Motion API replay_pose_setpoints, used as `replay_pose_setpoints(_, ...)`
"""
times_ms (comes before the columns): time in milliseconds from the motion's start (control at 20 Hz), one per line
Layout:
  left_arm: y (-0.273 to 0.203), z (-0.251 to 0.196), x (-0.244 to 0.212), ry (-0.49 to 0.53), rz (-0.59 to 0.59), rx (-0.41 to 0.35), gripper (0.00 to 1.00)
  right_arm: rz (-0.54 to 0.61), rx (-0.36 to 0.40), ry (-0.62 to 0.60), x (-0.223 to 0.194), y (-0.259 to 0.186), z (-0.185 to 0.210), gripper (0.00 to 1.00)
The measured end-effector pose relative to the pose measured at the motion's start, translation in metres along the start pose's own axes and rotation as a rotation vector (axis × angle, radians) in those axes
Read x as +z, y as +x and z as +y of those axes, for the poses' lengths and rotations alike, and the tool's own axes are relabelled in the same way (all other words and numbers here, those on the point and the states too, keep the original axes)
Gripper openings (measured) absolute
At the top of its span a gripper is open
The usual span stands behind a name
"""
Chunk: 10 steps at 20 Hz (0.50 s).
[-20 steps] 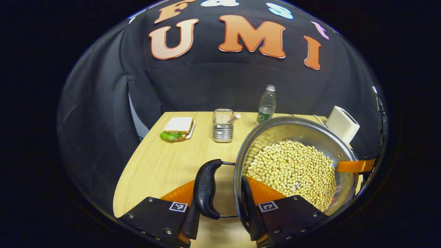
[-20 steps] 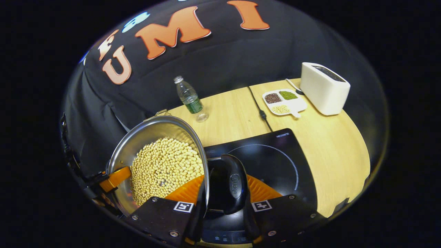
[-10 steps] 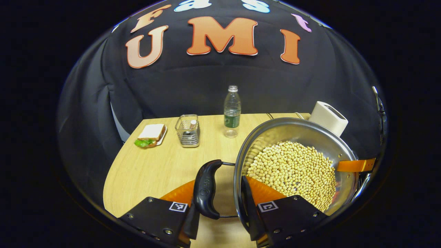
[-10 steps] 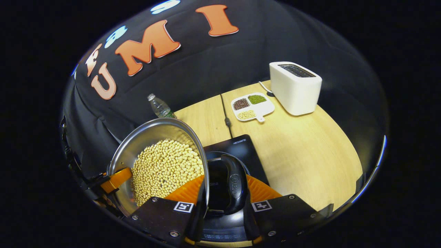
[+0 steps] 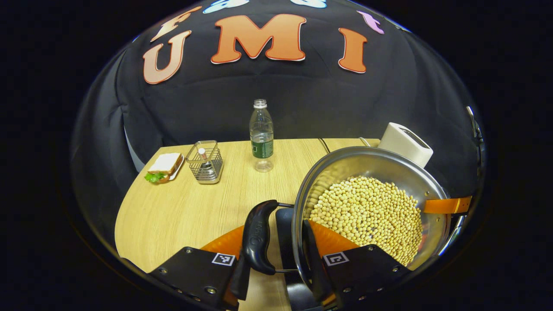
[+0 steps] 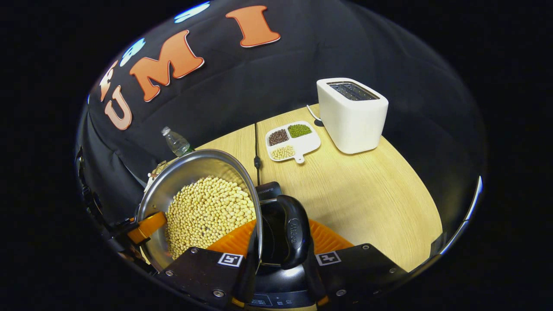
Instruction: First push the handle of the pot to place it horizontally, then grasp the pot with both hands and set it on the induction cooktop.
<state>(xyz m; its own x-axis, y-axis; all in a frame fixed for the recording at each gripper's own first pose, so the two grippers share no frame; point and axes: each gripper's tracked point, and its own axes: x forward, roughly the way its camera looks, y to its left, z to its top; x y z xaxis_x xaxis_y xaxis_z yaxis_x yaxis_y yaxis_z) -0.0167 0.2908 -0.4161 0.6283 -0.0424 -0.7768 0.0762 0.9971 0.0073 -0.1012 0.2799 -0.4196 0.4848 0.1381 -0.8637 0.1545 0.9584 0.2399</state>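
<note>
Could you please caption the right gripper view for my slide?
Right gripper grips the handle of the bean-filled pot over the cooktop, toaster behind.

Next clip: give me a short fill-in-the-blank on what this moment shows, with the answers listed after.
1. The steel pot is filled with pale ____.
2. The left gripper and the right gripper each close on one of the pot's black side ____.
3. In the right gripper view, the white divided dish lies on the table beside the white ____.
4. In the left gripper view, the wire basket stands between the sandwich and the water ____.

Missing words: soybeans; handles; toaster; bottle
</note>
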Motion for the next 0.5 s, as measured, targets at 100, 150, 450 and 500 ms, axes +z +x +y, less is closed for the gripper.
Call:
replay_pose_setpoints(100,-0.002,0.001,0.0,-0.004,0.018,0.004,0.59,0.017,-0.001,-0.006,0.001,0.005,0.002,0.47)
replay_pose_setpoints(150,-0.004,0.002,0.0,-0.007,0.029,0.006,0.59,0.026,-0.003,-0.013,0.001,0.008,0.004,0.47)
replay_pose_setpoints(450,-0.01,0.003,0.004,-0.023,0.088,0.018,0.59,0.075,-0.005,-0.022,0.01,0.017,0.007,0.47)
replay_pose_setpoints(500,-0.008,0.002,0.001,-0.025,0.094,0.018,0.59,0.079,-0.008,-0.023,0.009,0.019,0.007,0.47)
